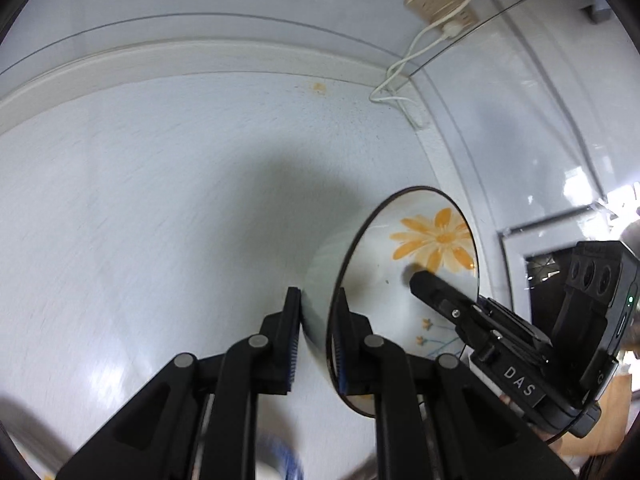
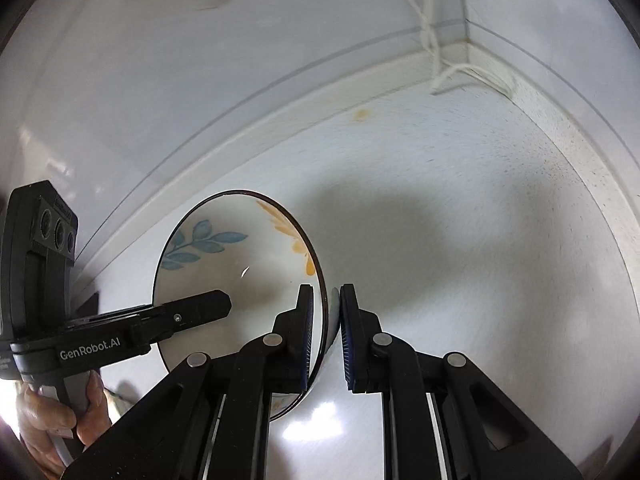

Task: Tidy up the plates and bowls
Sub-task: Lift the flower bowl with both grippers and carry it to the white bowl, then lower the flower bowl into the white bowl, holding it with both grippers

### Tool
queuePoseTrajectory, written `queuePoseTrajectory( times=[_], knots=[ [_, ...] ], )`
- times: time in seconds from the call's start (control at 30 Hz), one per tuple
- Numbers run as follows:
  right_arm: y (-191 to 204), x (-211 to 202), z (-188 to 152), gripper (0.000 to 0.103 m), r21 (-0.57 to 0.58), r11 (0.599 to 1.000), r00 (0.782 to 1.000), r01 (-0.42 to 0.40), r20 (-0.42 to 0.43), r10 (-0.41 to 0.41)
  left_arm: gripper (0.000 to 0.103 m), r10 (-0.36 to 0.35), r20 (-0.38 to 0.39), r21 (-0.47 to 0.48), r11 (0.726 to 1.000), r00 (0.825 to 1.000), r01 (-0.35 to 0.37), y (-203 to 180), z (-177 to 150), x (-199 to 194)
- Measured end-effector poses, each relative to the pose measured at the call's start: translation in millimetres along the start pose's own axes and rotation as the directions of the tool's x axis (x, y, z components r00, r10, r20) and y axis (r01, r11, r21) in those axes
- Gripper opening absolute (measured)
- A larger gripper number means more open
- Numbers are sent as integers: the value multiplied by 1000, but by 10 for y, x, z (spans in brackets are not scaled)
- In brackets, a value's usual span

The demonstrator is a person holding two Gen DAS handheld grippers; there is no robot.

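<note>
Two handheld grippers hold one flower-painted bowl by opposite sides of its rim, above a white counter.

Taking the bowl (image 1: 416,264) as the landmark: on its left side, the left gripper (image 1: 316,340) has its jaws closed down to a narrow gap with the rim wall pinched between them, one pad inside the bowl and one outside. On its right side, the right gripper (image 2: 326,336) does the same, nearly closed on the rim. Beyond the bowl lie the counter (image 1: 160,200), a wall, and a white cable (image 1: 400,76) in the corner. The bowl looks tilted or lifted; whether it touches the counter cannot be told. My judgement: thin edge grips on glazed ceramic may slip if the hands pull apart or twist unevenly, dropping the bowl.
</note>
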State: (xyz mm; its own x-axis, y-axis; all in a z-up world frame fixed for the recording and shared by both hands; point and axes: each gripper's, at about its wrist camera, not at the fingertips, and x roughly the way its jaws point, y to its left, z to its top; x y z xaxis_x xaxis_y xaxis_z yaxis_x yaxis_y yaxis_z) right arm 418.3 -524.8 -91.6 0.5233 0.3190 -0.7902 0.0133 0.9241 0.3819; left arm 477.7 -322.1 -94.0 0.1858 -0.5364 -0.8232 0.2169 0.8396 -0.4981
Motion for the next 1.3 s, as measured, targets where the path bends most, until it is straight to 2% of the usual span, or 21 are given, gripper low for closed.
queuePoseTrajectory(
  times=[0.13, 0.27, 0.37, 0.5, 0.6, 0.77, 1.03, 1.3],
  knots=[
    [594, -402, -456, 12, -102, 994, 999, -31, 15, 33, 14, -5, 55, -29, 1000, 998, 6, 228, -594, -696],
    [1072, -680, -972, 13, -201, 977, 997, -75, -3, 76, 14, 29, 77, -51, 998, 997, -25, 414, -1141, -1123],
    [1232, -628, -1260, 13, -238, 967, 995, -95, -38, 88, 14, 44, 78, -88, 995, 996, -37, 602, -1483, -1216],
    [1261, -391, -1551, 13, -247, 964, 991, -94, -117, 66, 14, 40, 54, -168, 985, 998, -30, 860, -1748, -991],
    [1191, -193, -1690, 13, -232, 970, 984, -78, -171, 38, 14, 30, 30, -217, 976, 999, -23, 982, -1800, -729],
    [1104, 5, -1770, 13, -215, 974, 974, -67, -224, 17, 14, 46, -5, -241, 969, 999, -46, 1030, -1847, -451],
    [1038, 137, -1714, 12, -212, 972, 969, -101, -242, 48, 14, 79, -12, -239, 968, 997, -80, 1028, -1841, -351],
    [1006, 131, -1725, 12, -213, 970, 968, -114, -246, 60, 14, 76, -22, -253, 964, 997, -79, 1072, -1808, -332]
  ],
)
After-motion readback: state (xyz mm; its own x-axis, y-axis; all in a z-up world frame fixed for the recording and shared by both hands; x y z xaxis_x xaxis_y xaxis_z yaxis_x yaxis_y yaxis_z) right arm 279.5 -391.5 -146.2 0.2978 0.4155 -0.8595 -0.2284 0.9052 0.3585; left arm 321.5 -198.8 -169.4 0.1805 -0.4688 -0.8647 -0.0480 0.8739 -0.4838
